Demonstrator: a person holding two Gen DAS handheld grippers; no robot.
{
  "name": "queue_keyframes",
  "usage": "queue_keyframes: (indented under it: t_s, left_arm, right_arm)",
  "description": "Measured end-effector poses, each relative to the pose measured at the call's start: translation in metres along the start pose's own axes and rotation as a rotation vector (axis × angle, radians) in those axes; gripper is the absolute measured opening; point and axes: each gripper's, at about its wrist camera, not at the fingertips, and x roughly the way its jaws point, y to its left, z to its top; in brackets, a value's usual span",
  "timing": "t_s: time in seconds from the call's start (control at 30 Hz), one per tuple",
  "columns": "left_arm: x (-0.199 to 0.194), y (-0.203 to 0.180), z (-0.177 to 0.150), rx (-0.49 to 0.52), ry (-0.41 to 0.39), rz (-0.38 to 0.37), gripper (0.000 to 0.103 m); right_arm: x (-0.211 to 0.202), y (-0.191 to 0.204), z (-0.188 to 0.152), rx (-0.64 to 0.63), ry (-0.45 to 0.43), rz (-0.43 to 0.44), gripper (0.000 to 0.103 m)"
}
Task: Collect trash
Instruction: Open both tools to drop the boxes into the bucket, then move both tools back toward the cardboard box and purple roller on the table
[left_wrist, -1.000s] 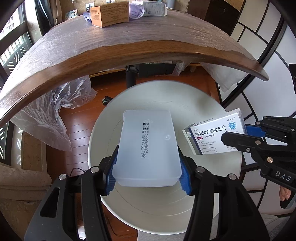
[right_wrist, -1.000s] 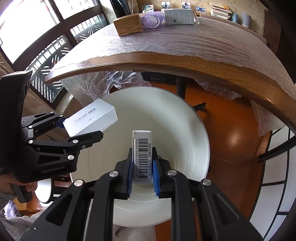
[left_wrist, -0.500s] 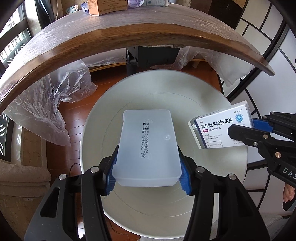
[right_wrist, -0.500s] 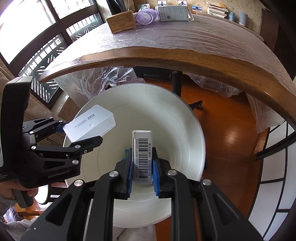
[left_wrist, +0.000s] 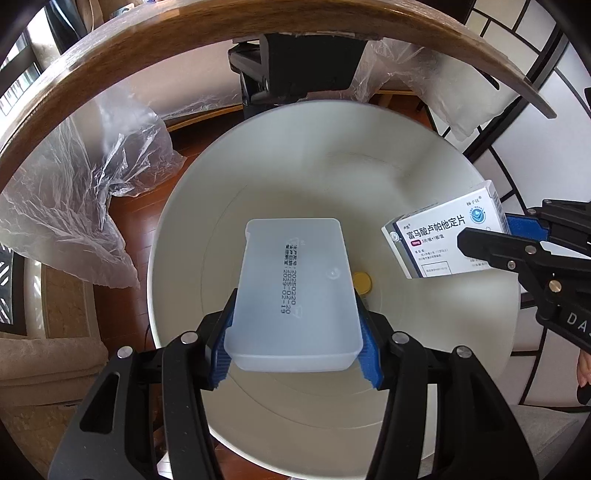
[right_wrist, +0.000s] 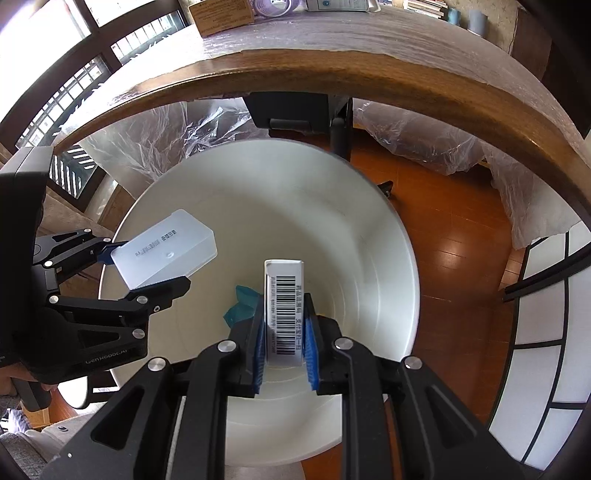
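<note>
The left tool (left_wrist: 293, 332) is clamped on a plastic tray (left_wrist: 295, 291); the right tool (right_wrist: 284, 341) is clamped on a pill box (right_wrist: 283, 295) (barcode up). Both hang over the white bin (right_wrist: 376, 236) below the table (right_wrist: 332, 74).

Both views are taken from above and directed steeply down into the same white bin (left_wrist: 424, 206), which is seen at close range and fills the middle of each frame. The left wrist view is aimed along the left claw (left_wrist: 293, 343); the right claw (left_wrist: 517, 240) enters at its right edge. The right wrist view is aimed along the right claw (right_wrist: 284, 343), with the left claw (right_wrist: 125, 269) entering at its left edge. The worktop (right_wrist: 332, 74) edge is arched across the top of both views, more of its surface being shown in the right wrist view.
</note>
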Motion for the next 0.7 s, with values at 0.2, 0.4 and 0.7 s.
queue_keyframes:
  t_s: [0.2, 0.4, 0.7]
  left_arm:
    - [0.002, 0.007, 0.000, -0.030, -0.002, -0.006, 0.086]
    - [-0.010, 0.008, -0.002, -0.057, -0.022, 0.007, 0.087]
    - [-0.057, 0.003, 0.004, -0.131, -0.128, 0.054, 0.087]
  right_arm:
    - [-0.006, -0.005, -0.003, 0.025, -0.036, -0.019, 0.078]
    - [-0.025, -0.005, -0.005, 0.017, -0.084, -0.010, 0.084]
    - [-0.081, -0.001, -0.004, 0.009, -0.245, -0.078, 0.097]
